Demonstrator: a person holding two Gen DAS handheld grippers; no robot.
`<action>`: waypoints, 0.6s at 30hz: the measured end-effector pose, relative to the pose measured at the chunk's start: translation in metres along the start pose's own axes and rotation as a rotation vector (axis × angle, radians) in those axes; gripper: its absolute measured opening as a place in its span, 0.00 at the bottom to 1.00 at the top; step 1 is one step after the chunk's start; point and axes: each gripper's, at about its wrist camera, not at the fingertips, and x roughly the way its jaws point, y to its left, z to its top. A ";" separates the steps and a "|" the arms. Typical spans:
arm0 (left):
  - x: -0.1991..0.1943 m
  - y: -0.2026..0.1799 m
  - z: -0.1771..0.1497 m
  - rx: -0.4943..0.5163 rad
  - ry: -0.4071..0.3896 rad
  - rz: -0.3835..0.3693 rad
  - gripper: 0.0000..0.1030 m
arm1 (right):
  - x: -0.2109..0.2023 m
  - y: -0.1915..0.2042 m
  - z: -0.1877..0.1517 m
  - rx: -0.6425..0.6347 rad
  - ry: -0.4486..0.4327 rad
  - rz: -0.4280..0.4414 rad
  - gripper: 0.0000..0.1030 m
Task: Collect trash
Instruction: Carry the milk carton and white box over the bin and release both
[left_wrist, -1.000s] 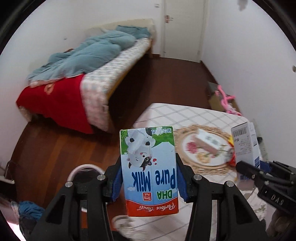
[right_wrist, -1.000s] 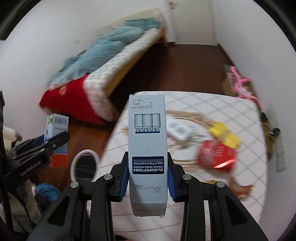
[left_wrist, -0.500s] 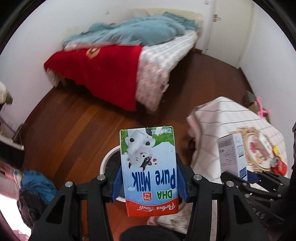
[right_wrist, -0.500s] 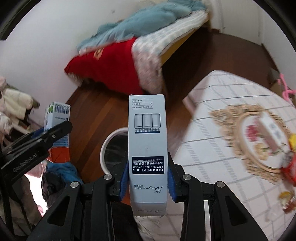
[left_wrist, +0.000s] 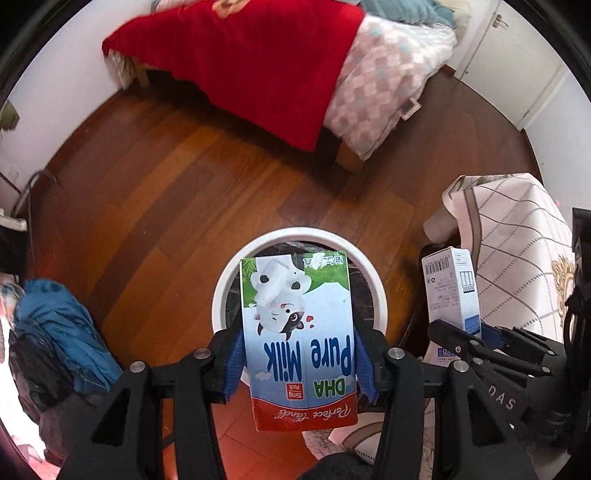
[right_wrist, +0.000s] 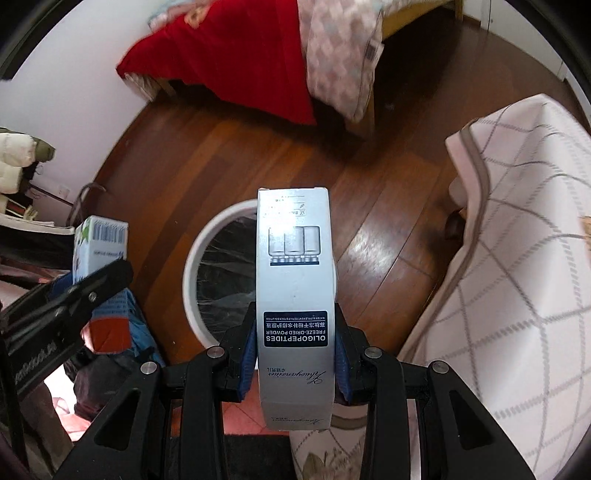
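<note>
My left gripper (left_wrist: 297, 363) is shut on a blue and white Pure Milk carton (left_wrist: 295, 332), held upside down above a round white trash bin (left_wrist: 236, 273) with a black liner. My right gripper (right_wrist: 293, 352) is shut on a tall grey-white powder box (right_wrist: 293, 288), held over the same trash bin (right_wrist: 192, 258). The powder box also shows at the right of the left wrist view (left_wrist: 450, 291). The milk carton shows at the left of the right wrist view (right_wrist: 99, 240).
The bin stands on a dark wooden floor (left_wrist: 166, 177). A table with a white checked cloth (right_wrist: 517, 221) is to the right. A bed with a red blanket (left_wrist: 251, 55) lies beyond. A blue cloth heap (left_wrist: 59, 332) sits left of the bin.
Both grippers have swung left from the table and tilted down over the trash bin, each still holding its box. The bin is now directly beneath them.
</note>
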 end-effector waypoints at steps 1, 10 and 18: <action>0.006 0.003 0.001 -0.006 0.013 -0.003 0.47 | 0.007 -0.001 0.003 0.002 0.010 0.005 0.36; 0.019 0.024 -0.001 -0.079 0.041 0.016 0.86 | 0.057 -0.001 0.026 -0.011 0.092 0.021 0.36; 0.015 0.038 -0.006 -0.106 0.027 0.077 0.96 | 0.052 0.004 0.035 -0.036 0.077 0.016 0.63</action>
